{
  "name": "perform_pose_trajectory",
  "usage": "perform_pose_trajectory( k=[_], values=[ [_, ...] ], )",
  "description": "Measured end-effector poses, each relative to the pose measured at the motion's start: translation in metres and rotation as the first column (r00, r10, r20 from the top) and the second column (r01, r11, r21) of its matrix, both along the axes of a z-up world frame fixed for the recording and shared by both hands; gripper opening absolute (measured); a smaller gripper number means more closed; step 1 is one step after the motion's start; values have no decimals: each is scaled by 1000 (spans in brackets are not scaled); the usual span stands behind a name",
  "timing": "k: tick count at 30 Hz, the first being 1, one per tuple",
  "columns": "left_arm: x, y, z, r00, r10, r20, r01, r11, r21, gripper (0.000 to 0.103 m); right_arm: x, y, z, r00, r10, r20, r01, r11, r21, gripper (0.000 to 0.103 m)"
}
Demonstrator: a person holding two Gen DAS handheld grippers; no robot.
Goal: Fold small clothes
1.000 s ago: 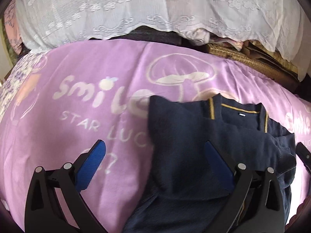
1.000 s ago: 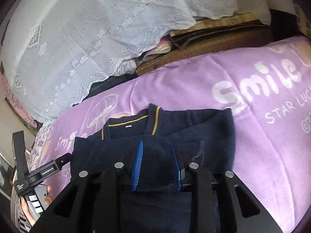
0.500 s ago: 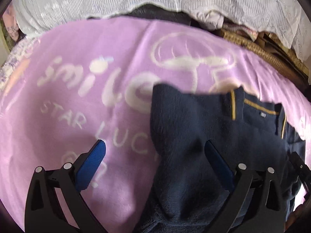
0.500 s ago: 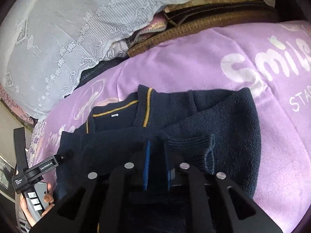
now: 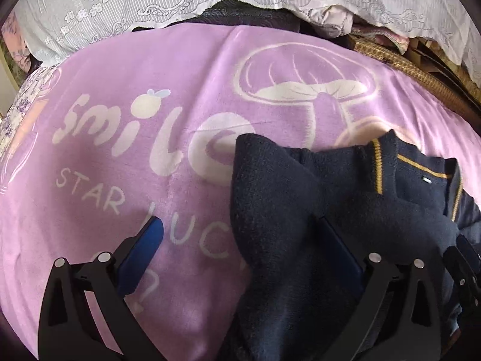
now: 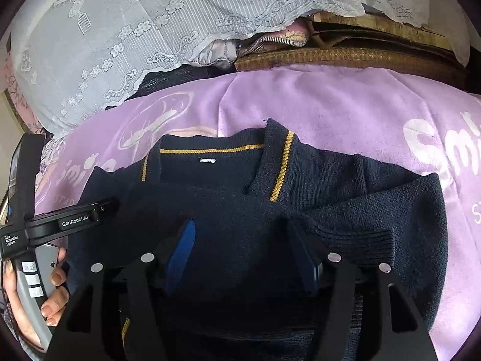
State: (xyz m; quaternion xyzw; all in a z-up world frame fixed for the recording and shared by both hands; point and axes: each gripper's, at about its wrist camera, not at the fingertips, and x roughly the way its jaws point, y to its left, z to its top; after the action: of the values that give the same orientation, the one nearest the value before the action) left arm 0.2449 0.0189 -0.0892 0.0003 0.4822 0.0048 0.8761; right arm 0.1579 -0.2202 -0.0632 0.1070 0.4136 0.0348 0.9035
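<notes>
Navy knitwear, a small sweater (image 6: 300,180) with mustard stripes along its collar (image 6: 279,168), is laid on a purple blanket (image 5: 120,210) printed with a white mushroom outline and the words "smile" and "STAR LUCK". The garment is seen partly folded: a sleeve with a ribbed cuff (image 6: 357,234) is laid across the front of the body, below the collar, and a small white label is visible inside the neck.

In the right wrist view the right gripper (image 6: 246,252) is held low over the middle of the sweater. Its jaws are opening, and the blue pads are set apart with navy knit lying between them; no pinch on the fabric can be made out. The cuff lies just beside the right-hand finger.

In the left wrist view the left gripper (image 5: 243,249) is spread wide. One blue pad (image 5: 141,255) is over bare blanket beside the printed lettering, while the other finger is partly sunk behind a fold of the sweater's edge. Nothing is clamped by it.

At the left border of the right wrist view, the left gripper's black body is seen again, with a hand (image 6: 36,297) wrapped around its grey handle.

Behind the blanket, a white lace cloth (image 6: 120,30) is draped over piled items, next to a woven brown mat edge (image 6: 345,57).
</notes>
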Motion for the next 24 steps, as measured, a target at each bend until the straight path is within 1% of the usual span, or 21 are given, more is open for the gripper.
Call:
perform_pose_trajectory(
  k=[2,4,7,9,11,12,13,14,15,17,19,20,23,24],
  values=[
    [-11,0,8,999,-27,24,27,999,-29,98,-7,-3,6,999,-27,38,27,1000,-3,68],
    [-24,-3,16,997,-60,52,62,997,-46,98,-22,-5,18,994,-46,104,49,999,-19,68],
    [-43,-11,23,991,-110,76,113,993,-35,98,-42,0,33,987,-39,159,50,997,-67,68],
    [-52,-17,19,989,-134,63,135,991,-7,98,-53,4,37,986,-22,165,39,994,-101,68],
    [-57,-20,10,990,-140,28,139,990,23,99,-60,7,34,990,-18,137,37,990,-137,68],
    [-58,-20,3,990,-141,5,141,990,31,99,-60,6,28,995,-28,95,43,987,-157,68],
    [-57,-18,-1,990,-138,2,138,990,22,99,-57,6,16,999,-36,21,39,986,-163,71],
    [-57,-14,-2,991,-133,2,133,991,0,99,-54,3,5,999,-34,-32,29,988,-150,72],
    [-57,-11,-3,991,-133,-7,132,991,-19,99,-55,0,5,999,-35,-21,32,990,-137,73],
    [-60,-4,-4,992,-123,-15,122,991,-57,99,-57,0,6,999,-38,-18,35,989,-143,73],
    [-69,1,0,993,-114,-8,114,991,-71,99,-61,0,7,999,-42,2,42,988,-146,72],
    [-76,4,2,993,-117,0,116,990,-74,99,-65,-2,9,999,-49,20,51,989,-137,72],
    [-93,10,6,993,-118,14,119,989,-86,99,-84,-10,25,988,-93,121,105,990,-99,72],
    [-96,10,5,993,-120,10,121,989,-87,99,-87,-13,26,986,-109,127,121,988,-98,72]
  ],
)
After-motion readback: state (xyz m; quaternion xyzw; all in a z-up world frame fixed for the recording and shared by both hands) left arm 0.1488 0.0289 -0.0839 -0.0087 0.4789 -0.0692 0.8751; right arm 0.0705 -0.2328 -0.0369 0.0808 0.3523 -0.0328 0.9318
